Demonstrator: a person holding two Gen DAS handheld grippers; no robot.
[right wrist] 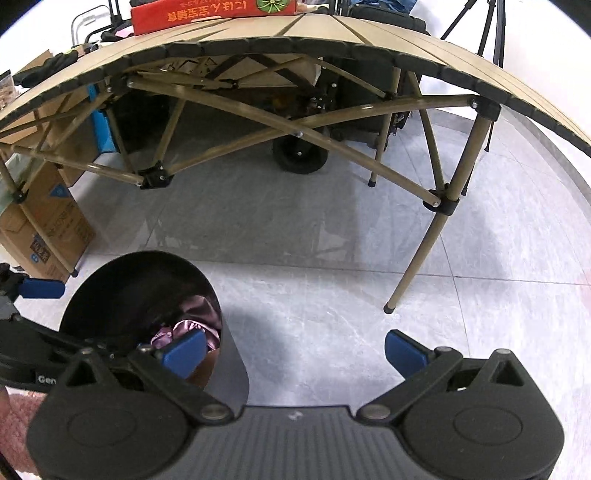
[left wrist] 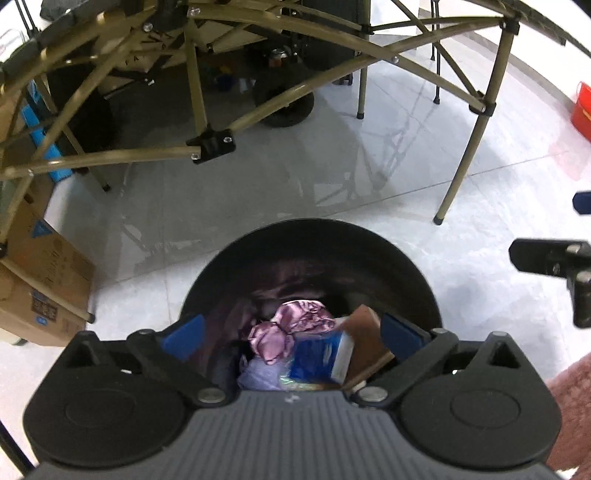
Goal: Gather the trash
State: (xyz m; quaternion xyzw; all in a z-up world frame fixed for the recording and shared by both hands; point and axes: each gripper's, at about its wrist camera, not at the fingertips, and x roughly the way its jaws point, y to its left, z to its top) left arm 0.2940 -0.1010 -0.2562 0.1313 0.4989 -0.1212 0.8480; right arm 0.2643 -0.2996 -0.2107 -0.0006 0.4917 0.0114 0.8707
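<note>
A black round trash bin [left wrist: 314, 236] stands on the tiled floor. Inside lie a crumpled pink wrapper [left wrist: 291, 325], a blue and white carton [left wrist: 325, 356] and a brown box [left wrist: 369, 332]. My left gripper [left wrist: 291, 332] hangs right over the bin's mouth, open and empty. In the right wrist view the bin [right wrist: 147, 280] is at the lower left with the pink wrapper [right wrist: 192, 321] showing inside. My right gripper [right wrist: 295, 350] is open and empty, over the floor just right of the bin. The left gripper shows at the left edge of that view [right wrist: 33, 291].
A tan folding table [right wrist: 332, 40] stands beyond the bin, with crossed legs [right wrist: 432, 236] reaching the floor. A red box [right wrist: 214, 13] lies on the table. Cardboard boxes [right wrist: 44, 229] stand at the left. A wheeled cart [right wrist: 299, 155] sits under the table. A red container [left wrist: 581, 110] is at the far right.
</note>
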